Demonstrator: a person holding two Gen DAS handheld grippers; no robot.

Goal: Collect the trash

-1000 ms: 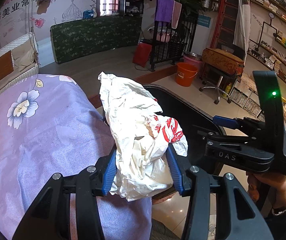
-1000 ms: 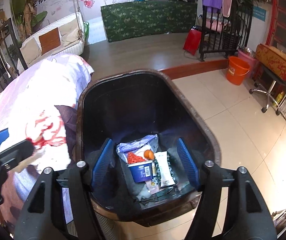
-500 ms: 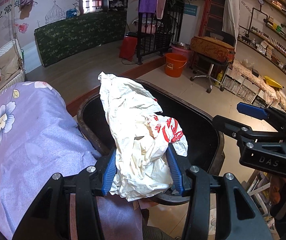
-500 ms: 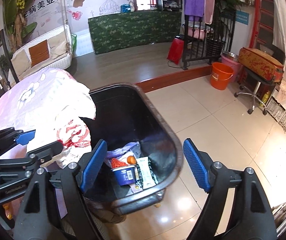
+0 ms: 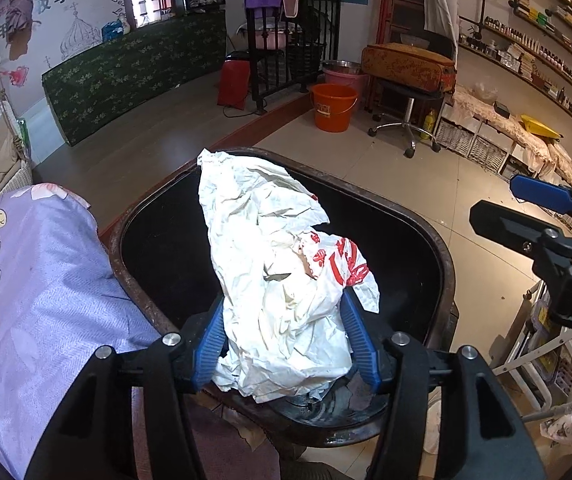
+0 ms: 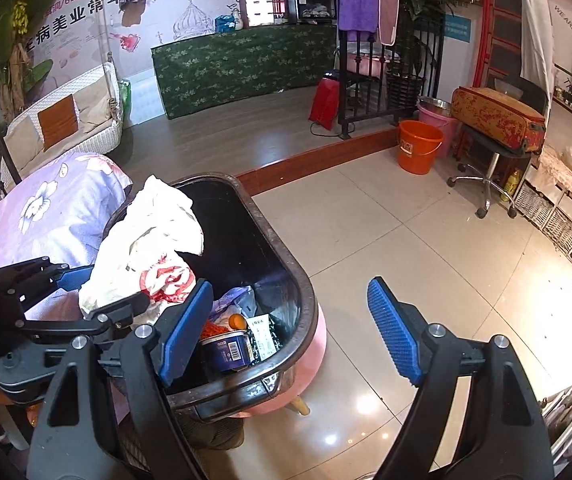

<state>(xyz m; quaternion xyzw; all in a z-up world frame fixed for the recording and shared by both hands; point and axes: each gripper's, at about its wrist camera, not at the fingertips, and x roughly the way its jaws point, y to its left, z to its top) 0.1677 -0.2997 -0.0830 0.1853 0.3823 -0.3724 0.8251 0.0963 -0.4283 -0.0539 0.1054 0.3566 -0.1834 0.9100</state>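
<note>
My left gripper (image 5: pixel 283 340) is shut on a crumpled white paper wrapper with red print (image 5: pixel 277 264) and holds it over the open trash bin (image 5: pixel 442 248). The wrapper also shows in the right wrist view (image 6: pixel 149 248), above the bin (image 6: pixel 286 264), with the left gripper (image 6: pixel 97 292) around it. The bin has a black liner, a pink outside, and holds a blue cup (image 6: pixel 225 350) and other packets. My right gripper (image 6: pixel 290 332) is open and empty, its left finger over the bin's near rim. It shows at the right edge of the left wrist view (image 5: pixel 546 216).
A bed with a purple flowered cover (image 5: pixel 25 288) lies left of the bin. An orange bucket (image 6: pixel 420 152), a stool on wheels (image 6: pixel 486 184) and low shelves (image 6: pixel 558 216) stand on the tiled floor to the right. A raised wooden step (image 6: pixel 314 162) runs behind the bin.
My left gripper has carried the wrapper from above the bed to over the bin. My right gripper has opened wider and drawn back to the right, off the bin.
</note>
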